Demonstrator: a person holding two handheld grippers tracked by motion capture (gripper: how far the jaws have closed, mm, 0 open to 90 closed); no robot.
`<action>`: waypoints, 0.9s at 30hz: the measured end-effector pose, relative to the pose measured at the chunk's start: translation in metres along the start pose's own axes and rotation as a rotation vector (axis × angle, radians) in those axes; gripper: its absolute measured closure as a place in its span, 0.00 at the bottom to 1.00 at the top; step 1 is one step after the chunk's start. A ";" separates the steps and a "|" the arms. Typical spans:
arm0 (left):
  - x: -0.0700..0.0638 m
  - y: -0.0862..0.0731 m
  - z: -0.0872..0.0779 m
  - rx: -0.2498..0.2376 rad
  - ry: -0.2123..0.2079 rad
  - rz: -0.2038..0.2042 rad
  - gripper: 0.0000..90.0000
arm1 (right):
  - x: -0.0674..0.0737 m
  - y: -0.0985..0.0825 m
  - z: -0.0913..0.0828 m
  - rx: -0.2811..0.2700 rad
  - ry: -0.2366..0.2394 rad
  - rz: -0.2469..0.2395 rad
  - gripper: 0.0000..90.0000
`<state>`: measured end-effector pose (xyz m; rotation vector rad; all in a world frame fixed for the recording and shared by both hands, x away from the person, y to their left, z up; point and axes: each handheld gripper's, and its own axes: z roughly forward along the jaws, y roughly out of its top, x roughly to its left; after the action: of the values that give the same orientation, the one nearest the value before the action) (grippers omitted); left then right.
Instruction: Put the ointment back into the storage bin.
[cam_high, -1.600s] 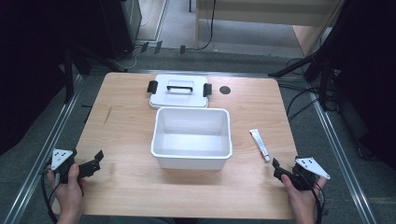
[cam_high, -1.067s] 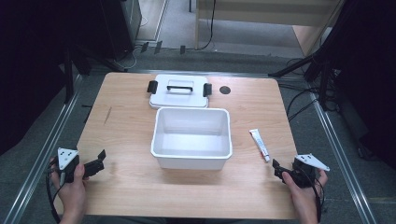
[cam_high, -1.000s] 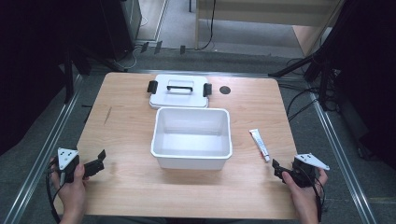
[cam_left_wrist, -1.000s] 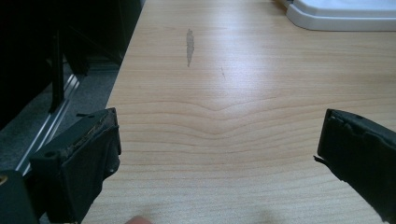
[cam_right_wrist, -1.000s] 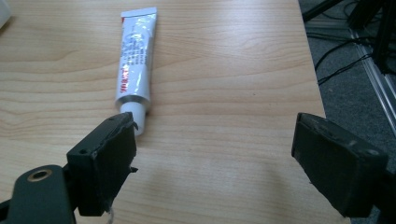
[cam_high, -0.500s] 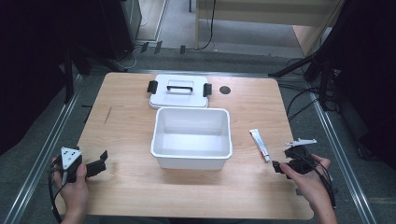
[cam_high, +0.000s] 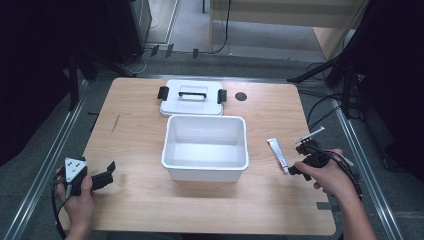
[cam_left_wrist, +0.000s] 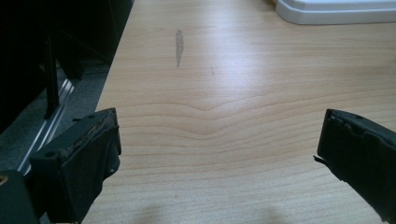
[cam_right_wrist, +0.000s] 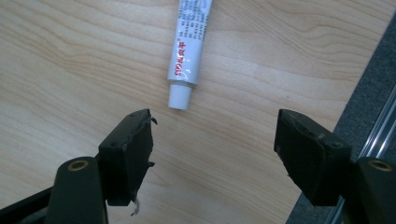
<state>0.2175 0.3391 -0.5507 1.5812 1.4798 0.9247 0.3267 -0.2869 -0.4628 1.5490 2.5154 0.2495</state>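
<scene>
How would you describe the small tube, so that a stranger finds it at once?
Start at the open white bin in the middle of the wooden table. To its right lies a thin white tube with red print, its cap toward the right claw, the sole small loose thing there.

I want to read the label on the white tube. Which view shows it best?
The right gripper view: the tube lies close ahead of the open right gripper, cap nearest, red lettering visible. The high view shows it small, right of the white bin.
</scene>
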 end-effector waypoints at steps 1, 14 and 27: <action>0.000 0.000 0.000 0.000 0.000 0.000 0.00 | 0.000 0.000 0.000 0.000 0.000 0.000 0.32; 0.000 0.000 -0.001 -0.002 -0.019 0.002 0.00 | -0.002 0.034 0.004 0.183 0.055 0.013 0.18; 0.000 -0.001 -0.001 -0.003 -0.019 -0.001 0.00 | -0.009 0.047 0.015 0.220 0.060 0.045 0.24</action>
<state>0.2161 0.3390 -0.5506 1.5832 1.4654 0.9079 0.3751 -0.2730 -0.4654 1.7028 2.6316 0.0255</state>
